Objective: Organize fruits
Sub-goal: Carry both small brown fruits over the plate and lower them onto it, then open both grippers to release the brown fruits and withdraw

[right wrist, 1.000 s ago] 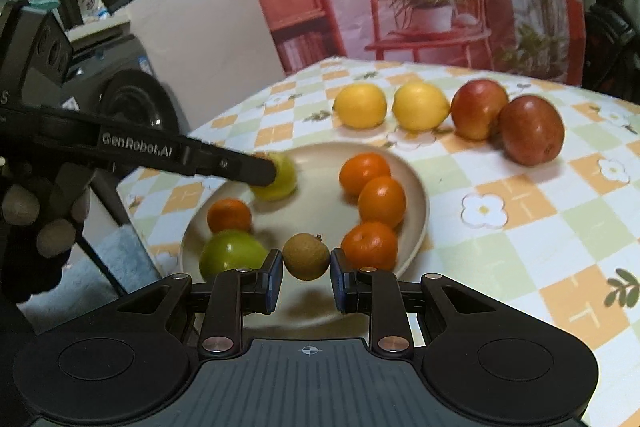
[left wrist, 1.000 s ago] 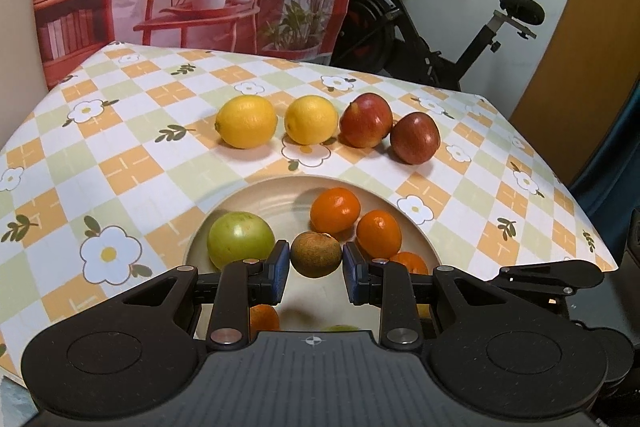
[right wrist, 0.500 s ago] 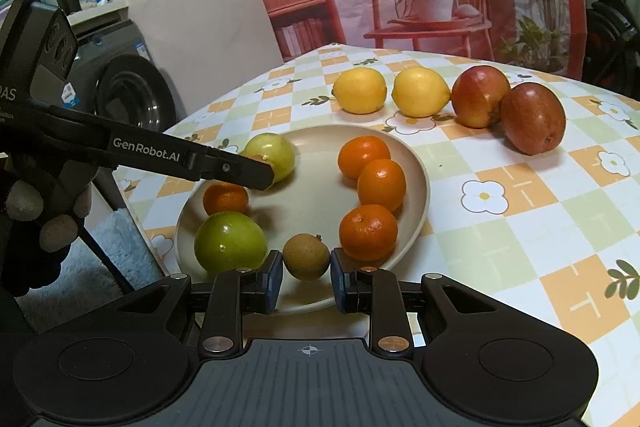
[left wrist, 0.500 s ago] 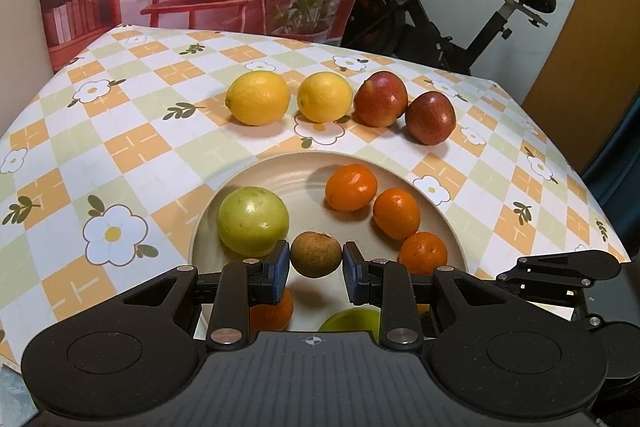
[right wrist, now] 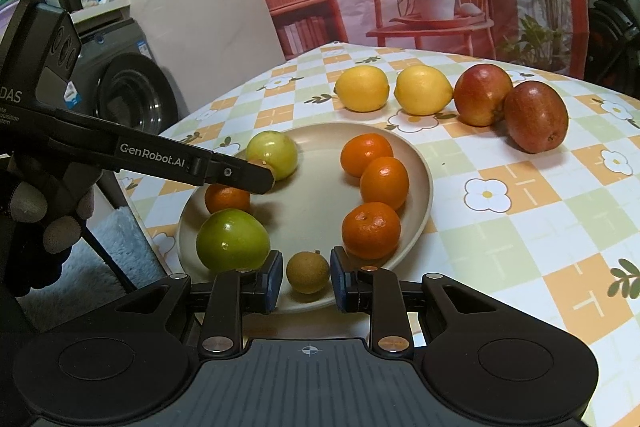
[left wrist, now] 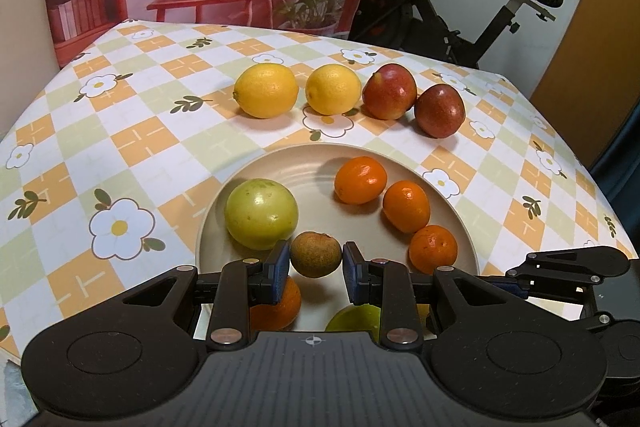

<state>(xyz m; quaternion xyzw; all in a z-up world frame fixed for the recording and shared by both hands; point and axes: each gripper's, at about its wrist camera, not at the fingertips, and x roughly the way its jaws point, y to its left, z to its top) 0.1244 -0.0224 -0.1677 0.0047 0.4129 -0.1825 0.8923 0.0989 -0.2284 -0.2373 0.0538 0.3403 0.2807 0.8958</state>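
- The left gripper [left wrist: 314, 255] has its fingers closed on a small brown fruit [left wrist: 316, 254], held over the near part of the plate [left wrist: 288, 163], just beside a pale green fruit [left wrist: 261, 213]
- The right gripper [right wrist: 306, 275] has its fingers clamped on a second small brown fruit [right wrist: 308, 273] at the plate's near rim, between a darker green fruit [right wrist: 232, 241] and an orange [right wrist: 371, 230]
- Three oranges curve along the plate's right side; a fourth orange [right wrist: 226, 199] lies at its left rim, under the left gripper's fingers
- The middle of the plate is bare
- In the right wrist view the plate's left rim lies near the edge of the table [left wrist: 132, 135]
- Beyond the plate, two lemons [left wrist: 266, 91] and two apples [left wrist: 390, 91] form a row on the cloth; the apples touch each other, and the lemons stand slightly apart
- Bare cloth lies left of the plate in the left wrist view, right of it in the right wrist view, and behind the row up to the far edge
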